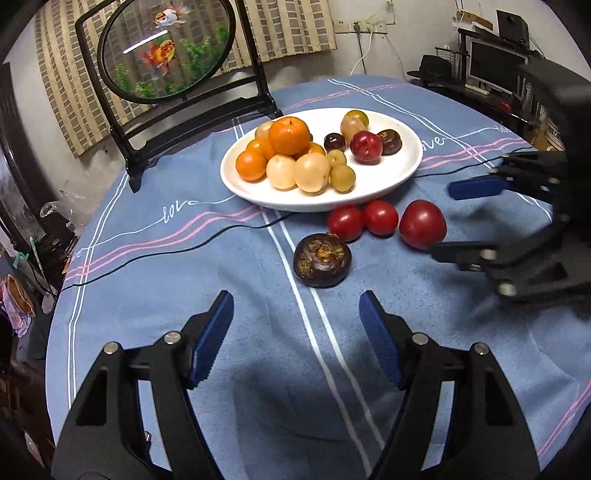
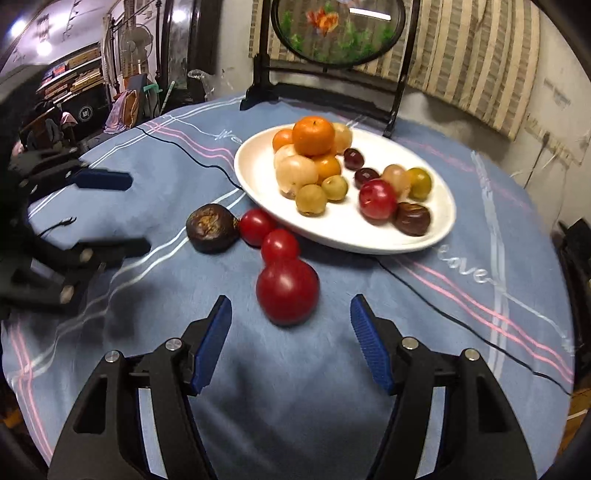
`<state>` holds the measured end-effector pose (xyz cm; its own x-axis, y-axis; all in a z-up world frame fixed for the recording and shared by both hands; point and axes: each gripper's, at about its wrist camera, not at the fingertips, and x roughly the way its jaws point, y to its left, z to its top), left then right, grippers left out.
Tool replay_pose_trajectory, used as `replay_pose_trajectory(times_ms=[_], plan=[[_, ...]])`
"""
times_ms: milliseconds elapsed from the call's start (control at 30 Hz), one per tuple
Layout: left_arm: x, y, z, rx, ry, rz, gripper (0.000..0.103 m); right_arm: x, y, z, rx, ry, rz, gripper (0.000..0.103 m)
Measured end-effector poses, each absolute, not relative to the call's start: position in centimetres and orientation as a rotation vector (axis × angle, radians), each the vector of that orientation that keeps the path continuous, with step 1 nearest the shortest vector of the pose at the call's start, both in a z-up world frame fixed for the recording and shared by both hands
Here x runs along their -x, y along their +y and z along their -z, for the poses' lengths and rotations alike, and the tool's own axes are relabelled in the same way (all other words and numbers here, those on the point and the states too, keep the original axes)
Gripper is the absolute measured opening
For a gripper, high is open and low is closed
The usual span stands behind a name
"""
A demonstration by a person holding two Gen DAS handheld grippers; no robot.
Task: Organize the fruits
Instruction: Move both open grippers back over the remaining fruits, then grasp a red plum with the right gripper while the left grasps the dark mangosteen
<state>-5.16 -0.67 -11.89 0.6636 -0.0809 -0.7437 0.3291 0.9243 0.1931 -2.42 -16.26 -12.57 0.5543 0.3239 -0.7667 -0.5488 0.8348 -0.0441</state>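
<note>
A white plate [image 1: 399, 170] [image 2: 258, 173] holds oranges [image 1: 289, 135], pale yellow fruits, small green ones, a red plum [image 1: 366, 146] and dark fruits. On the blue cloth in front of it lie a dark brown fruit [image 1: 322, 260] [image 2: 211, 228], two small red tomatoes [image 1: 345, 222] [image 1: 380, 217] and a bigger red one [image 1: 422, 224] [image 2: 287, 291]. My left gripper [image 1: 296, 306] [image 2: 138, 214] is open and empty, just short of the dark fruit. My right gripper [image 2: 291, 308] [image 1: 441, 219] is open and empty, with the big tomato just ahead of its fingertips.
A black-framed round goldfish screen [image 1: 166, 48] [image 2: 338, 29] stands behind the plate. A thin black cable [image 1: 207, 240] [image 2: 436, 306] runs across the cloth under the plate. The round table's edge drops off to room clutter on both sides.
</note>
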Motion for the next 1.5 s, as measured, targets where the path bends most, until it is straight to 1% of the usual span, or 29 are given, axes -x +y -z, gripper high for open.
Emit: replay_pose_trajectory(times_ms=[100,133,167,200,667,767,867,967,1300,1500], plan=[[4.8,-0.8,12.2,-0.327,0.827,0.244,0.072,0.6,-15.4,13.7,0.279,0.885,-0.514,0.067],[4.7,-0.9,12.3,-0.327,0.83,0.247,0.072,0.2,-15.2,14.2,0.278,0.899,-0.515,0.06],[4.5,-1.0,12.3,-0.326,0.833,0.25,0.072,0.1,-15.0,14.4,0.283,0.905,-0.519,0.048],[4.4,-1.0,12.4,-0.325,0.834,0.252,0.072,0.1,-14.9,14.6,0.289,0.909,-0.527,0.042],[0.0,-3.2,14.4,-0.331,0.885,0.252,0.072,0.7,-19.2,13.5,0.16,0.882,-0.534,0.042],[-0.8,-3.6,14.9,-0.337,0.902,0.245,0.071,0.9,-19.1,13.6,0.152,0.885,-0.551,0.042],[-1.2,-3.6,15.3,-0.315,0.923,0.254,0.047,0.9,-19.0,13.6,0.146,0.884,-0.561,0.042],[-1.0,-3.3,15.1,-0.291,0.925,0.24,0.046,1.1,-19.1,13.5,0.14,0.878,-0.569,0.042],[2.8,-4.3,11.7,-0.336,0.813,0.213,0.046,2.7,-19.4,12.9,0.134,0.874,-0.578,0.042],[4.4,-5.0,10.6,-0.341,0.788,0.219,0.046,4.0,-19.1,12.4,0.142,0.866,-0.588,0.042]])
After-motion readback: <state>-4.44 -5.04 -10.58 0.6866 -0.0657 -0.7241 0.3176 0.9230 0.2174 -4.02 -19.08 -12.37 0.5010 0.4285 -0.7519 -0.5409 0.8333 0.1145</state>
